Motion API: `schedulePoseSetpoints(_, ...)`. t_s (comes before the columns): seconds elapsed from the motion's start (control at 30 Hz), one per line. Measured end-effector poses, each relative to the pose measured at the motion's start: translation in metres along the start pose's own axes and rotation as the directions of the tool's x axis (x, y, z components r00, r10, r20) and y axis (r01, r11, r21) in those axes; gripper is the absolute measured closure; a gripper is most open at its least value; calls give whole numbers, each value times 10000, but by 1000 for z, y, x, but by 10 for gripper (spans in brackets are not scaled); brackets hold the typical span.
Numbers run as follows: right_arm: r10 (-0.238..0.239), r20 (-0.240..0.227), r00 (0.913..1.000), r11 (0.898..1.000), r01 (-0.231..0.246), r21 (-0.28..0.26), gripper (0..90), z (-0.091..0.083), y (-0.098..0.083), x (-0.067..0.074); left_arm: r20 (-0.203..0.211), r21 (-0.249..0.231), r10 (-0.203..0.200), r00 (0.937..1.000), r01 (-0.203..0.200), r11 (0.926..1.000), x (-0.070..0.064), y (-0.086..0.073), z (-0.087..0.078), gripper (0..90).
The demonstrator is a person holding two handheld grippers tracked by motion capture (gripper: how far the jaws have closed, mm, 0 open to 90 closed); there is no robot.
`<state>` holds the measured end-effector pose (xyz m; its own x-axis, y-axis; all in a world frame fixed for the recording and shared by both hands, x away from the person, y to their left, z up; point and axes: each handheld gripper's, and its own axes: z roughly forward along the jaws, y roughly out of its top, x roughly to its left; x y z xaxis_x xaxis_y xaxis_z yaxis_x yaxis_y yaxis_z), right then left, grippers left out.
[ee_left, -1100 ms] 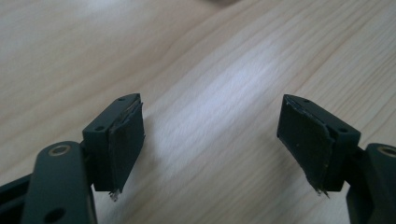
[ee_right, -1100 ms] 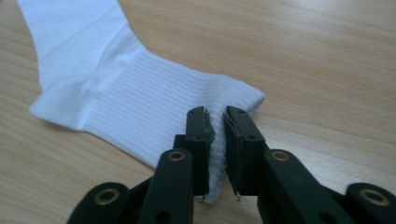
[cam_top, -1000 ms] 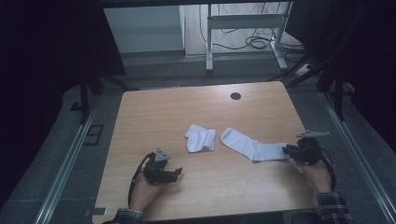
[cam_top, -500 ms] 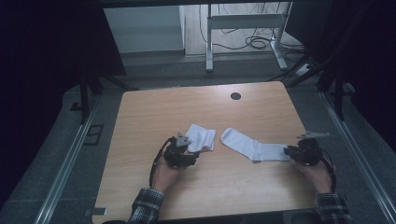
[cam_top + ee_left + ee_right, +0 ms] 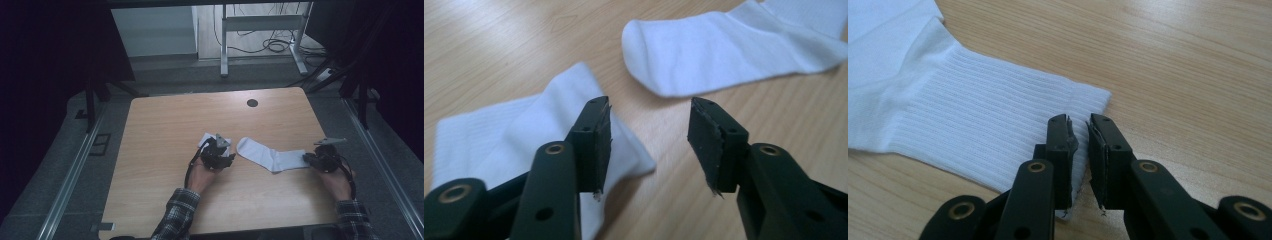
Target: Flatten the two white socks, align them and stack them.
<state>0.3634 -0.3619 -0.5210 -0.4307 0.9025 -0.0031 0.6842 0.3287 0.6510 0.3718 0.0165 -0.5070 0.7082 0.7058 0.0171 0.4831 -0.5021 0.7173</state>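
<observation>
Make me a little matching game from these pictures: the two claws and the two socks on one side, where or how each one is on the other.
Things:
1. left claw
2. right claw
3. folded sock
4. long sock

States:
A. stretched out flat between the two hands
B. jaws wide apart, over a sock's corner
C. jaws nearly closed at a ribbed cuff's edge
D. lying partly under the left claw

Pairs: 1-B, 2-C, 3-D, 4-A
</observation>
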Motion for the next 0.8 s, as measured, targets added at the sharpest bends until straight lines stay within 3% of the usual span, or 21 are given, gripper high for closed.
schedulePoseSetpoints(0.1, -11, -13, 10000, 10000, 11, -66, 766, -1, -1, -1, -48, -99, -188, 9998, 188, 9998, 3, 10, 14, 614)
schedulePoseSetpoints(0.4, 339, -104, 9994, 9989, -342, -322, 752, -6, 0, -5, 74, -74, -478, 9988, 478, 9988, 8, 28, 35, 657)
schedulePoseSetpoints(0.63, 443, -300, 9986, 9990, -446, -101, 690, -1, -3, -5, -27, 454, -594, 9982, 595, 9972, 5, 34, 54, 713)
schedulePoseSetpoints(0.8, 615, -517, 9968, 9980, -620, -89, 746, 0, -4, -6, -160, 876, -536, 9984, 548, 9946, 4, 33, 62, 783)
